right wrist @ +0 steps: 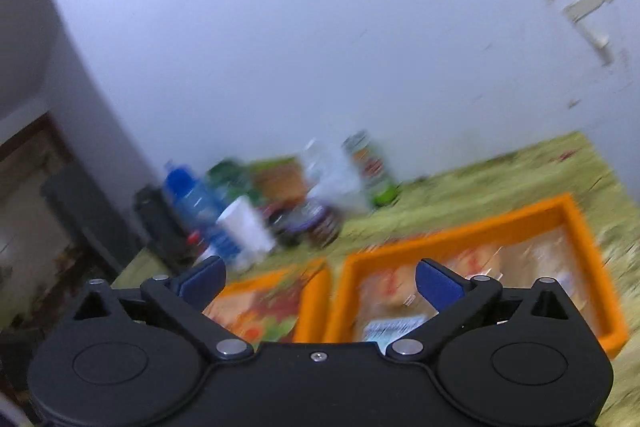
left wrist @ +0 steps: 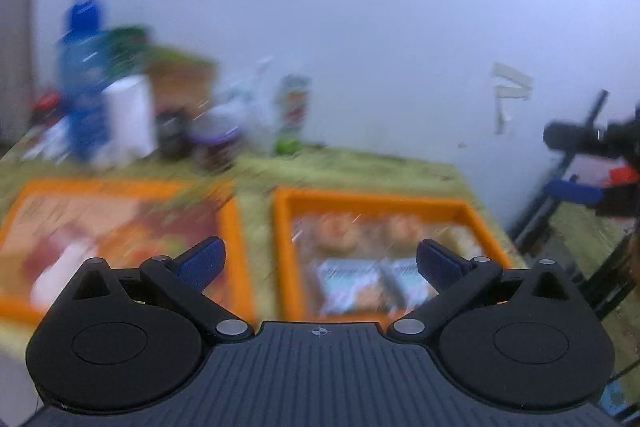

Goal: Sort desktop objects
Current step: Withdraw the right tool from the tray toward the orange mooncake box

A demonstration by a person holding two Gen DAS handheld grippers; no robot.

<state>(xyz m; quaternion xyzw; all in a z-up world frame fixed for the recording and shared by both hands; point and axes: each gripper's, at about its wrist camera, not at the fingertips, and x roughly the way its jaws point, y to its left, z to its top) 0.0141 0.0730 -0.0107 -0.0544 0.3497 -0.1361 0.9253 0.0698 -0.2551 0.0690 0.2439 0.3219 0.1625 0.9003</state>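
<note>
Both views are smeared by motion. Two orange trays stand side by side on a green patterned tabletop. The left tray (left wrist: 234,223) holds colourful packets; the right tray (left wrist: 384,203) holds clear bags of buns and packaged snacks. My left gripper (left wrist: 320,261) hangs open above the gap between them, nothing between its blue fingertips. In the right wrist view the left tray (right wrist: 316,287) and the right tray (right wrist: 576,223) appear tilted. My right gripper (right wrist: 320,281) is open and empty above them.
Bottles and jars crowd the back left by the white wall: a blue bottle (left wrist: 82,75), a white cup (left wrist: 130,115), a dark jar (left wrist: 216,143), a green-based bottle (left wrist: 292,115). A black stand with blue and red parts (left wrist: 588,163) rises right of the table.
</note>
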